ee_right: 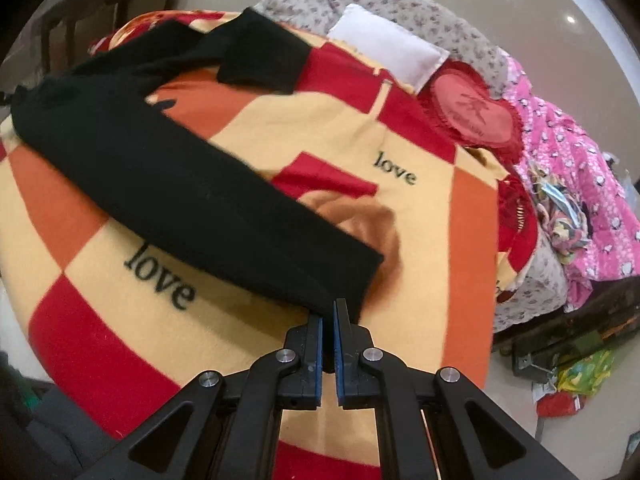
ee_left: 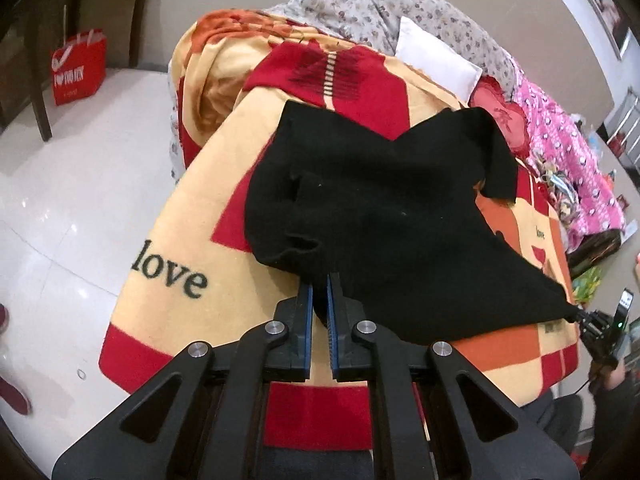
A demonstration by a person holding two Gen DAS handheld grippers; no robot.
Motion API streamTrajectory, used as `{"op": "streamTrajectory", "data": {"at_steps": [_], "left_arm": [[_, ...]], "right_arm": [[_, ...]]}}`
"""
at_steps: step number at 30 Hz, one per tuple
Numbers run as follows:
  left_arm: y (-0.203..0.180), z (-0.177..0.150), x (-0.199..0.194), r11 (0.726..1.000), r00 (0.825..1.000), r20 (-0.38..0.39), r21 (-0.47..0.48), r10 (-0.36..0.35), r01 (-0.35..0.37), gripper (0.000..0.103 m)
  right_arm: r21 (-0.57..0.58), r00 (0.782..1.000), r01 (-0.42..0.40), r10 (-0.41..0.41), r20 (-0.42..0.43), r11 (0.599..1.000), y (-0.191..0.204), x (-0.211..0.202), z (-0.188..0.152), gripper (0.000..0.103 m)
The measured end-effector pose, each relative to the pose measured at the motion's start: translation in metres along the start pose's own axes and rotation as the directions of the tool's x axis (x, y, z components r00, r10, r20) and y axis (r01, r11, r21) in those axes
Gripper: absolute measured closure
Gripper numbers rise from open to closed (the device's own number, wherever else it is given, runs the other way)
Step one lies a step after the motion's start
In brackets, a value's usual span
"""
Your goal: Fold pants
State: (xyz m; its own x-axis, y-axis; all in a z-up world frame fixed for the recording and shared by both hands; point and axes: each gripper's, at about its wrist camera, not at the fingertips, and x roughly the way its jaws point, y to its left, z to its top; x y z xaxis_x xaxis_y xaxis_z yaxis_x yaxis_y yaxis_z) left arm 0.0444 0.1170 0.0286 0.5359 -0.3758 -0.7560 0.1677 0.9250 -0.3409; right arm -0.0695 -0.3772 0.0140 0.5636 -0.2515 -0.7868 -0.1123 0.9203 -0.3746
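Observation:
Black pants (ee_left: pixel 380 216) lie on a red, orange and cream "love" blanket (ee_left: pixel 224 208). My left gripper (ee_left: pixel 319 280) is shut on the near waist end of the pants, the cloth pinched between its blue pads. My right gripper (ee_right: pixel 329 308) is shut on the hem of one leg of the pants (ee_right: pixel 168 168), which stretches away to the upper left. In the left wrist view the right gripper (ee_left: pixel 580 316) holds the stretched corner at the far right. The other leg lies folded back toward the pillows.
A white pillow (ee_left: pixel 436 60), a red heart cushion (ee_right: pixel 476 116), floral bedding (ee_left: pixel 360 4) and a pink quilt (ee_right: pixel 576 160) lie at the bed's far side. A red bag (ee_left: pixel 78 66) and a dark wooden chair (ee_left: pixel 36 20) stand on the white floor to the left.

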Motion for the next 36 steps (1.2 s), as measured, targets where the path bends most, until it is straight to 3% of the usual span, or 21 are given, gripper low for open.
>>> {"op": "streamTrajectory", "data": {"at_steps": [6,10,13,16,20,21,22,25,29,34,36], "left_arm": [[-0.013,0.005,-0.034,0.992,0.985,0.158,0.087,0.075,-0.090,0.093],[-0.043,0.013,-0.047,0.979,0.972,0.233,0.198,0.000,-0.048,0.093],[-0.064,0.017,-0.028,0.969,0.980,0.198,0.247,-0.023,-0.027,0.078],[-0.072,0.017,0.012,0.962,0.993,0.122,0.270,0.006,-0.038,0.078],[-0.053,0.006,0.057,0.980,0.997,-0.050,0.190,0.065,-0.055,0.078],[-0.049,0.001,0.063,0.982,0.994,-0.077,0.183,0.072,-0.057,0.079],[-0.047,-0.001,0.062,0.981,0.997,-0.052,0.187,0.055,-0.045,0.078],[-0.042,0.000,0.062,0.987,0.997,-0.062,0.160,0.041,-0.030,0.078],[-0.047,0.006,0.056,0.984,0.999,-0.016,0.172,0.050,-0.046,0.078],[-0.039,0.010,0.069,0.993,0.998,-0.048,0.112,0.046,-0.040,0.078],[-0.038,0.007,0.066,0.992,0.998,-0.049,0.119,0.039,-0.033,0.078]], "right_arm": [[0.015,0.995,0.101,-0.101,-0.018,0.995,-0.016,-0.021,-0.001,0.096],[0.043,0.991,0.127,-0.128,0.024,0.991,-0.016,-0.047,0.011,0.095],[0.094,0.995,0.068,-0.074,0.061,0.993,-0.012,-0.052,0.024,0.092],[0.128,0.997,-0.076,0.073,0.026,0.989,-0.003,-0.027,0.030,0.092],[0.169,0.986,-0.125,0.141,-0.090,0.978,0.004,0.017,0.016,0.092],[0.186,0.985,-0.133,0.151,-0.085,0.973,0.003,0.022,0.012,0.090],[0.210,0.988,-0.137,0.149,-0.046,0.968,-0.001,0.018,0.010,0.089],[0.239,0.983,-0.136,0.161,-0.088,0.962,-0.004,0.014,0.016,0.089],[0.205,0.991,-0.129,0.135,-0.013,0.970,0.000,-0.002,0.042,0.089],[0.236,0.979,-0.168,0.190,-0.073,0.957,0.001,0.038,0.052,0.088],[0.270,0.977,-0.192,0.211,-0.040,0.944,-0.005,0.033,0.048,0.080]]}}
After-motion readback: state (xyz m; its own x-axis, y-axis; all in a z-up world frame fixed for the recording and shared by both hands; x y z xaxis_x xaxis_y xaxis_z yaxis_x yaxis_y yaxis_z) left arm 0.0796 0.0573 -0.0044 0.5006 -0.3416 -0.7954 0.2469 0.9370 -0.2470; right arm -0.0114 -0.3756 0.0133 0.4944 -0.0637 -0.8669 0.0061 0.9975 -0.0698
